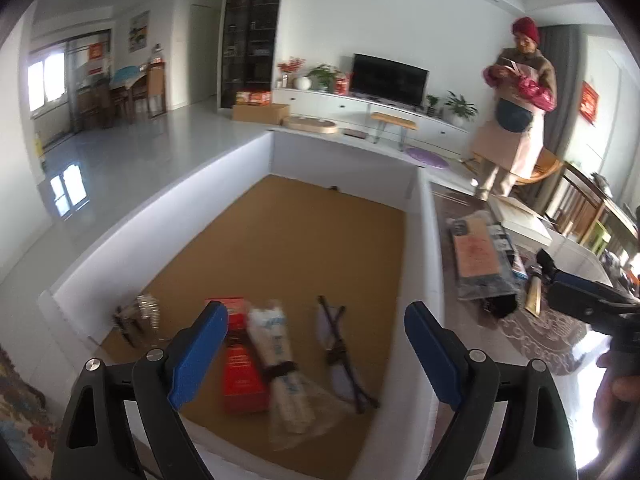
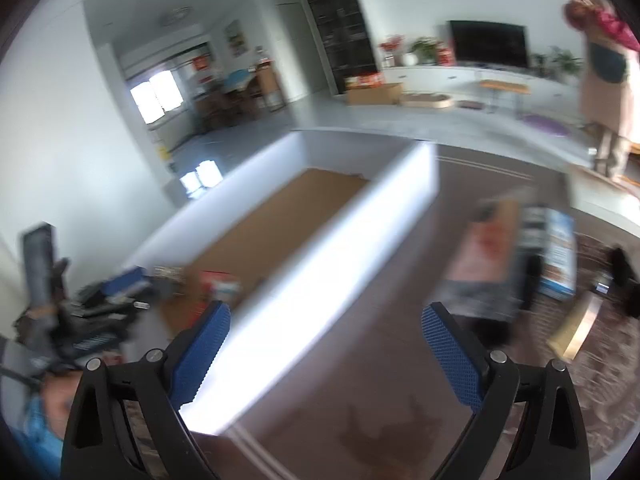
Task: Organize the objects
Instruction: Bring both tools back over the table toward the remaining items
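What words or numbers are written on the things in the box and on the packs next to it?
None of it can be read.
Red box in the white bin: print too blurred.
Clear wrapped pack beside it: pale blue lettering, blurred.
Pink-labelled pack outside the bin: marks too small.
Blue-and-white pack: blurred.
Red wall sign: too small.

Background: black flat-screen TV [image 1: 389,78] on long white low cabinet [image 1: 360,110], potted green plants [image 1: 461,107] at its right end. Tall dark bookshelf [image 1: 249,32] left of it, brown cardboard box [image 1: 260,113] at its foot. Person in red knit hat [image 1: 516,112] stands right.
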A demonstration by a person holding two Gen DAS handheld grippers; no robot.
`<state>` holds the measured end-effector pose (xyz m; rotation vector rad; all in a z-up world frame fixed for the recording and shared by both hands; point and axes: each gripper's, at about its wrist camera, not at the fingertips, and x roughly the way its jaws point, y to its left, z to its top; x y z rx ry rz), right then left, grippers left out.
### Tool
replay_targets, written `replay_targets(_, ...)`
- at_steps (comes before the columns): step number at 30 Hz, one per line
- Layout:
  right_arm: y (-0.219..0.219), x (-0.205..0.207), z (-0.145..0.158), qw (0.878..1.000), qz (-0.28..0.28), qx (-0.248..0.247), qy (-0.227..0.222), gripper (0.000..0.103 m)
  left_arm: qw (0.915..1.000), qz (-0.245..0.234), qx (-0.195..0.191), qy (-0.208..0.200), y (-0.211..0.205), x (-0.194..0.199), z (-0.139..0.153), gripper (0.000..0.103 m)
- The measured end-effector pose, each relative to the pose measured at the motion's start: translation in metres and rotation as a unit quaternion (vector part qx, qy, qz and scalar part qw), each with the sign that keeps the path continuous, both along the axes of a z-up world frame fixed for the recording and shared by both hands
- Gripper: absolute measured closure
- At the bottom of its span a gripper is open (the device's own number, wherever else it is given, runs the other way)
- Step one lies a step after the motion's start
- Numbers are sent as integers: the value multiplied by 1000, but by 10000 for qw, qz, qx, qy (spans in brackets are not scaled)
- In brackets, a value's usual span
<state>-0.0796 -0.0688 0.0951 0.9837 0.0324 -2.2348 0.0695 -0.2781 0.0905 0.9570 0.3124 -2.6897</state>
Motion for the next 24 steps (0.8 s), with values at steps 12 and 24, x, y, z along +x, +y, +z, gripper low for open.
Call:
replay_targets(12,192,-2,-92,9739,-2078,840,-358,6,9842,-1735,-309,-193,184,-31,-6,8)
replay_targets(24,217,6,-99,9636,-2396,1147,-296,6,9815,-1665,-742,-579,203,-56,-33,8)
